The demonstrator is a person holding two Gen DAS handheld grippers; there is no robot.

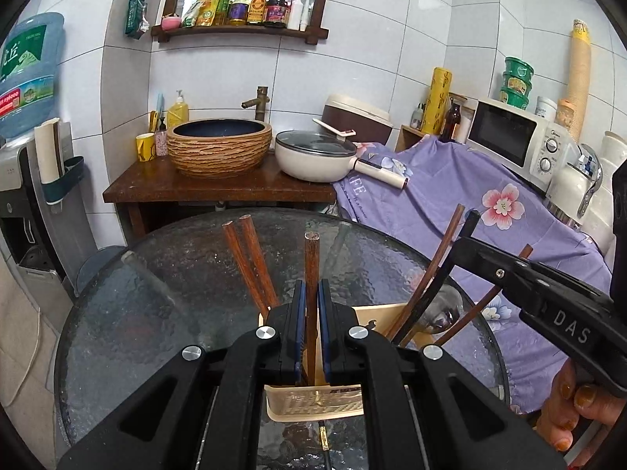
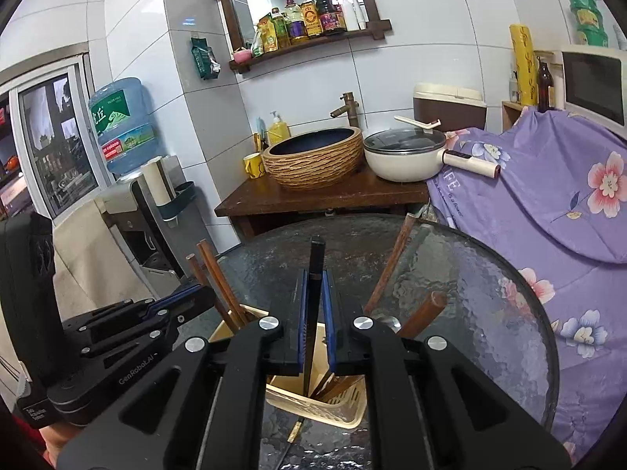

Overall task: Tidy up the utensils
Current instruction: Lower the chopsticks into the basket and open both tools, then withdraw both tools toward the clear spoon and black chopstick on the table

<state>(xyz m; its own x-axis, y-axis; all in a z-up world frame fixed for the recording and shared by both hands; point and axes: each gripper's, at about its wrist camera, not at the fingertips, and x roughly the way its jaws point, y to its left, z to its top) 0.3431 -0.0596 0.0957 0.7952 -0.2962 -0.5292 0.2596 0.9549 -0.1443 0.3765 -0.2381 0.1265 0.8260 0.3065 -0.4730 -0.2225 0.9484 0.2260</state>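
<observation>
In the lower middle of the left wrist view, the left gripper point(image 1: 312, 305) has its jaws closed narrow on an upright reddish-brown wooden chopstick point(image 1: 312, 270), whose lower end goes down into the beige plastic utensil holder point(image 1: 313, 403) at the bottom centre of the frame. Two more brown wooden chopsticks point(image 1: 250, 266) lean to the left out of the same holder. The holder stands on the round textured glass tabletop point(image 1: 156, 313). In the lower middle of the right wrist view, the right gripper point(image 2: 314, 305) has its jaws closed narrow on a black chopstick point(image 2: 315, 274), also upright, with its lower end inside the holder point(image 2: 313, 407). At the right of that frame a brown chopstick point(image 2: 390, 262) leans out of the holder. A black chopstick with a gold band point(image 2: 292, 436) lies on the glass just in front of the holder, at the bottom of the frame.
</observation>
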